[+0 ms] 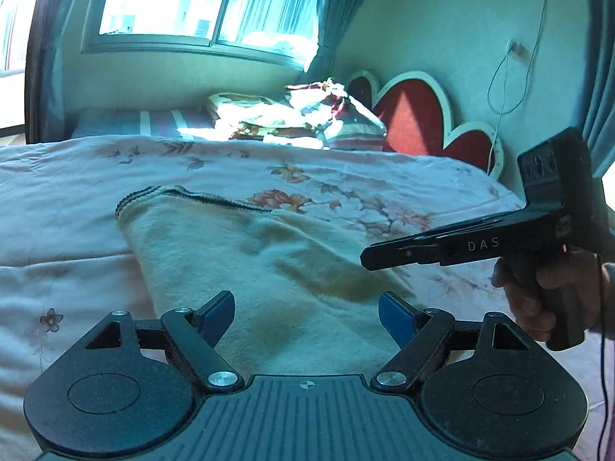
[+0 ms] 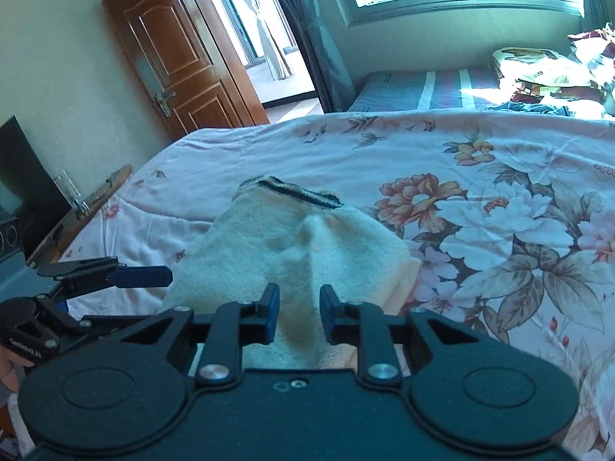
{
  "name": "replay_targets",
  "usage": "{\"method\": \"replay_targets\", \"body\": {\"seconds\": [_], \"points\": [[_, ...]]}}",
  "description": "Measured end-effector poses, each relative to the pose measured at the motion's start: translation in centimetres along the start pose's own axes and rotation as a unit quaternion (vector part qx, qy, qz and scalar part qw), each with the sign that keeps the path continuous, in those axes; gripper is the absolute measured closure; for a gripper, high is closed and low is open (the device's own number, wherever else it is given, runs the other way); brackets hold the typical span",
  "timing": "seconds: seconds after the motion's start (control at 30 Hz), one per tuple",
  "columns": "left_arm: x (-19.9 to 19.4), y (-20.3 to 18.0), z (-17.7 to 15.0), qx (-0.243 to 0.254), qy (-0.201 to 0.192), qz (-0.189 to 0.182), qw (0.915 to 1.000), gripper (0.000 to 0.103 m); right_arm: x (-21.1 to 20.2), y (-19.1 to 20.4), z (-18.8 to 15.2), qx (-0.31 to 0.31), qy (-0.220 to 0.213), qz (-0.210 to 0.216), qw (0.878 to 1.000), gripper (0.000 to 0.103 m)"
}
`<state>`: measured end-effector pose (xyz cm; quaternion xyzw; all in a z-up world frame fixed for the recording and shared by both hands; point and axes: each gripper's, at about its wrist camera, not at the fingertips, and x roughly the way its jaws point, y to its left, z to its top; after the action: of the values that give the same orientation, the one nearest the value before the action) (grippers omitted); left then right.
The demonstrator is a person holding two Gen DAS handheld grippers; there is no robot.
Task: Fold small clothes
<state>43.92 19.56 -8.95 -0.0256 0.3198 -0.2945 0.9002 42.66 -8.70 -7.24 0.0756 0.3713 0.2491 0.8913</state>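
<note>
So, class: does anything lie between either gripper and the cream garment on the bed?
Nothing visible does. The cream garment lies uncovered on the floral bedspread, directly ahead of the open left gripper and the right gripper.

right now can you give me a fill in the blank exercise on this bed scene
1. The fluffy cream garment with a dark striped edge lies on the ____-patterned bedspread.
2. The left claw has its blue-padded fingers spread ____ over the garment.
3. The padded headboard is red with a ____ border.
4. The brown wooden door stands ____.

Missing words: floral; open; white; open
</note>
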Motion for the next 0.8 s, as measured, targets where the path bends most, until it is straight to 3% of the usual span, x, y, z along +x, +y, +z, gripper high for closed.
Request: {"method": "replay_targets", "body": {"seconds": [0.07,0.17,0.33,0.37,0.43,0.53,0.63,0.73,0.8], "points": [[0.9,-0.1,-0.5,0.008,0.010,0.008,0.9999,0.021,1.5,0.3,-0.2,-0.016,0.008,-0.026,0.999,0.082],[1.3,0.0,-1.6,0.018,0.025,0.013,0.9994,0.021,3.5,-0.3,-1.2,-0.025,0.032,-0.073,0.996,0.091],[0.6,0.2,-2.2,0.025,0.014,0.010,0.9996,0.021,3.2,-1.1,-1.8,-0.010,0.028,-0.069,0.997,0.090],[0.0,0.2,-1.9,0.019,0.008,0.009,0.9997,0.021,2.7,-1.0,-1.6,-0.006,0.026,-0.073,0.997,0.085],[-1.8,0.1,-1.7,0.014,-0.008,0.006,0.9998,0.021,-0.4,0.3,-1.4,-0.012,-0.020,-0.073,0.997,0.074],[-4.4,-0.5,-2.4,0.014,-0.029,-0.004,0.9995,0.021,-4.1,2.4,-2.0,-0.043,-0.040,-0.029,0.998,0.076],[-5.2,-1.8,-3.5,0.029,-0.030,0.005,0.9991,0.021,-5.3,4.6,-3.9,-0.106,-0.023,-0.002,0.994,0.077],[-4.2,-3.3,-4.7,0.062,0.003,0.028,0.9977,0.021,-4.2,5.9,-5.9,-0.172,0.001,-0.022,0.985,0.079],[-3.3,-3.7,-5.8,0.076,0.025,0.058,0.9951,0.021,-3.0,5.6,-6.8,-0.186,0.022,-0.045,0.981,0.089]]}}
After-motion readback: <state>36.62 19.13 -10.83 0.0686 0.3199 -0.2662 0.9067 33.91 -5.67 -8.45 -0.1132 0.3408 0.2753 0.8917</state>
